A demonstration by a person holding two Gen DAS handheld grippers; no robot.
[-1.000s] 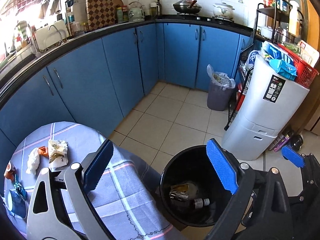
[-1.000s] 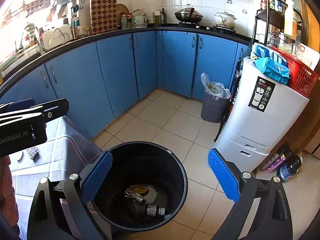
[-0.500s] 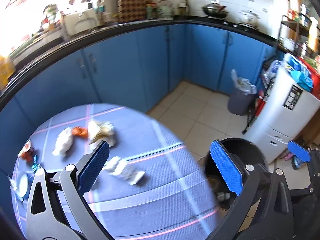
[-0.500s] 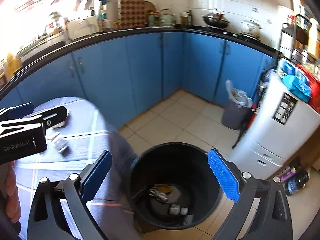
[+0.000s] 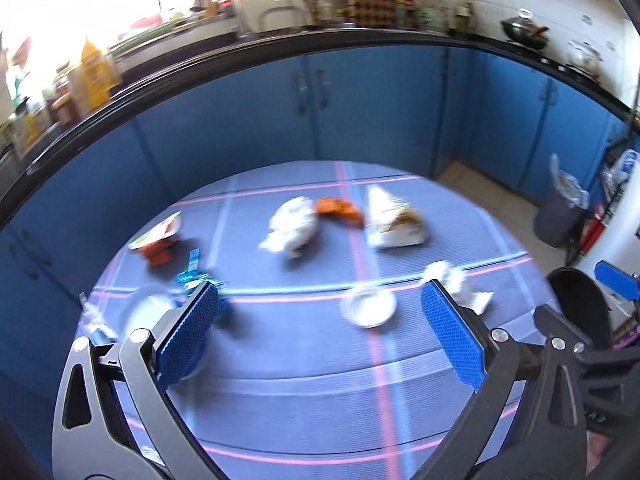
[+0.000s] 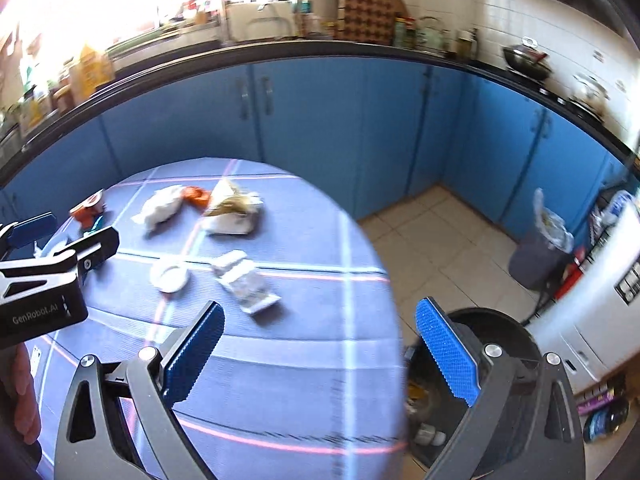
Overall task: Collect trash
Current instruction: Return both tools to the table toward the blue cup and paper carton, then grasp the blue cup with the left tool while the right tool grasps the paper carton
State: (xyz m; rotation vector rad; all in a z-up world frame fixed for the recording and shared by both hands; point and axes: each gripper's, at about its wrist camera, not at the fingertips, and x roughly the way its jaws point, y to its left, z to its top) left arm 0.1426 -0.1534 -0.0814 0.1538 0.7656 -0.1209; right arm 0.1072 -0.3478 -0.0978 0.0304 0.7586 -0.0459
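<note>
I've swung both tongs away from the black bin [image 6: 492,344] and back over the table [image 5: 320,380]. The left tongs [image 5: 316,332] and right tongs [image 6: 320,356] are spread wide, empty. Some trash already lies in the bin; a white lid [image 5: 368,306], crumpled wrappers [image 5: 294,226] and a cup [image 5: 158,240] farther off remain.

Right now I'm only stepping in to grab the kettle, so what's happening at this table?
A person is clearing trash with a gripper in each hand. Both the left gripper and the right gripper are open and empty above the round table. Litter lies on its cloth: crumpled tissue, an orange wrapper, a torn packet and a white lid. The black bin beside the table already holds some rubbish.
</note>
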